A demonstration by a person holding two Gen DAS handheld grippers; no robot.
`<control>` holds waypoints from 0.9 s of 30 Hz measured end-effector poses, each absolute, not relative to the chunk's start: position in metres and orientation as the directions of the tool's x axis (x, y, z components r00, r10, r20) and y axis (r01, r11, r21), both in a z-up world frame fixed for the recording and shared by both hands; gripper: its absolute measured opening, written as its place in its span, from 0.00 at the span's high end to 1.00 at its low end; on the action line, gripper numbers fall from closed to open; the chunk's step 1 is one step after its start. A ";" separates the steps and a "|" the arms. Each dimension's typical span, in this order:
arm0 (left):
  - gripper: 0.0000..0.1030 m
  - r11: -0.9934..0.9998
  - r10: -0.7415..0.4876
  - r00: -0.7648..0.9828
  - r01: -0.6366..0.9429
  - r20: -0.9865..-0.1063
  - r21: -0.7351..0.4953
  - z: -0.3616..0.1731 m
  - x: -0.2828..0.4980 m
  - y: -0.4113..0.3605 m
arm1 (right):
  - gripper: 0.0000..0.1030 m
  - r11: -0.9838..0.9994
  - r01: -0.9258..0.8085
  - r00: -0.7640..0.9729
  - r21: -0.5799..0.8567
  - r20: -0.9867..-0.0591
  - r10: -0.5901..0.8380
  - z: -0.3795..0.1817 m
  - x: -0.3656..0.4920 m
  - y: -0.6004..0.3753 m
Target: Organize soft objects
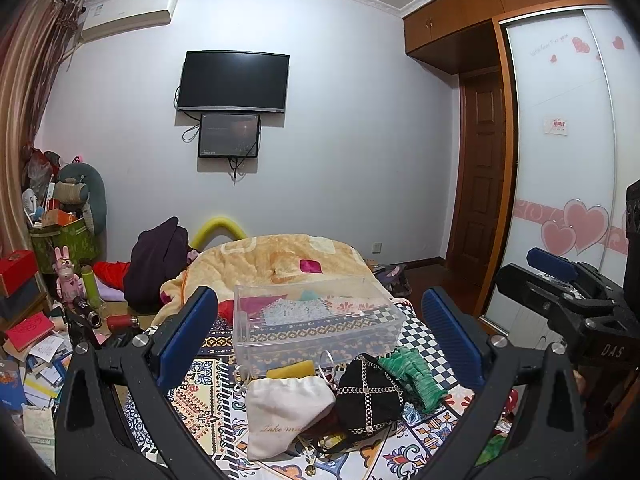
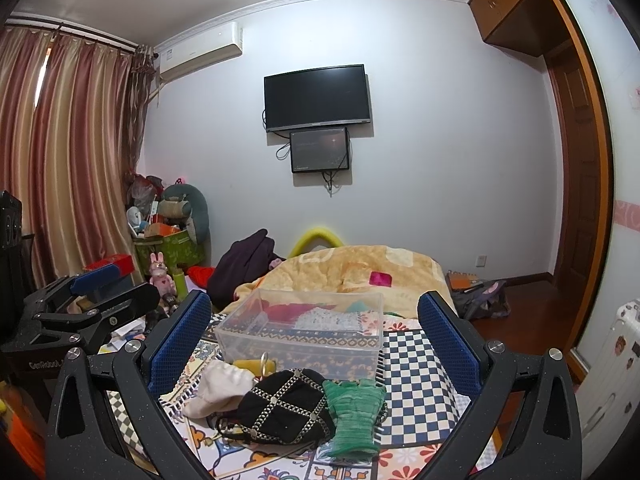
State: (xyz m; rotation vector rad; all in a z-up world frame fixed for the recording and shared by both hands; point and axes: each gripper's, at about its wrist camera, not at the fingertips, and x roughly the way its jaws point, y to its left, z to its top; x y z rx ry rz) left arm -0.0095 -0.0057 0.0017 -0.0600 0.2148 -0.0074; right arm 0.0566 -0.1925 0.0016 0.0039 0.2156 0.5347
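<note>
Nearest you: white drawstring pouch (image 1: 286, 414), black studded bag (image 1: 368, 396) & green knit piece (image 1: 412, 380), bunched together on the patterned bedspread (image 1: 420, 332). A yellow item (image 1: 290, 369) behind the pouch is half hidden; can't tell what it is. Your left gripper (image 1: 320, 334) is spread wide, holding nothing, above the pile. Right gripper (image 2: 314, 338) likewise released w/ nothing between its pads. Clear bin (image 2: 300, 332) sits just behind the pile; fabrics inside are blurred by its wall.

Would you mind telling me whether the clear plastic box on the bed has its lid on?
Open: the clear box shows no lid, its rim bare.
</note>
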 end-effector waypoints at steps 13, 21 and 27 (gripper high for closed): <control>0.00 0.998 -0.017 0.978 0.004 -0.207 -0.063 0.002 -0.011 -0.007 | 0.00 0.859 -0.507 0.838 0.063 -0.197 0.509 -0.001 0.057 -0.193; 0.00 0.998 -0.019 0.977 0.005 -0.212 -0.066 0.002 -0.011 -0.006 | 0.00 0.859 -0.507 0.838 0.065 -0.196 0.509 -0.002 0.056 -0.194; 0.00 0.998 -0.021 0.972 0.005 -0.234 -0.069 -0.003 -0.004 -0.006 | 0.00 0.861 -0.504 0.837 0.066 -0.208 0.506 -0.007 0.059 -0.194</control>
